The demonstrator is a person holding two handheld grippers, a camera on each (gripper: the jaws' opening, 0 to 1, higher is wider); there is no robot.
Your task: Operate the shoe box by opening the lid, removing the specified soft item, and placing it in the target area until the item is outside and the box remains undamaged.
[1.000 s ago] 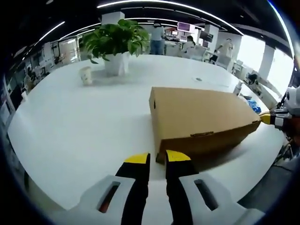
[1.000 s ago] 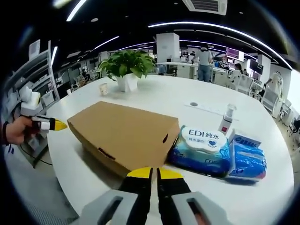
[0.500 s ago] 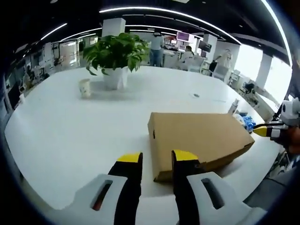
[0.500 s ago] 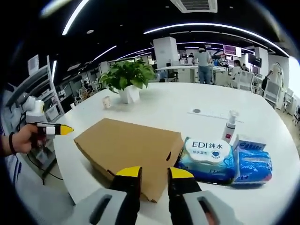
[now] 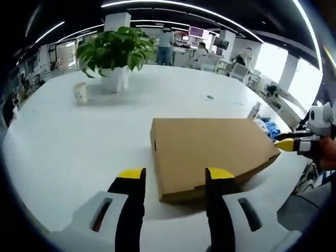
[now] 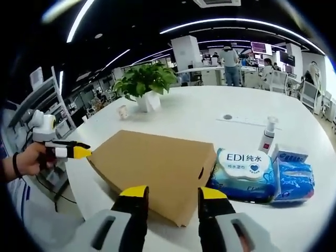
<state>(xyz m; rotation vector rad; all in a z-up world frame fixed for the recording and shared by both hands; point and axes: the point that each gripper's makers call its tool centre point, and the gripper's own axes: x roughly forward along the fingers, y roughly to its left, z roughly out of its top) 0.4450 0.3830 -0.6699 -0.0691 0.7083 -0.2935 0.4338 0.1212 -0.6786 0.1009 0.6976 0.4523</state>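
Closed brown cardboard shoe box (image 5: 210,152) on round white table (image 5: 79,142), lid down.
Left gripper (image 5: 176,176) and right gripper (image 6: 170,192) are held at opposite box ends, jaws spread, nothing grasped. Blue wet-wipe packs (image 6: 239,168) lie just beside box.

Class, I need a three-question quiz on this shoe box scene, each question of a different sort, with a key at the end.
1. True or false: the lid of the shoe box is shut.
2. Which thing lies right beside the shoe box in the right gripper view? A. the wet wipes pack B. the paper cup C. the potted plant
3. Fill in: both the left hand-held gripper and the right hand-held gripper have their jaws ____.

Key: 1 true; 2 A; 3 open.
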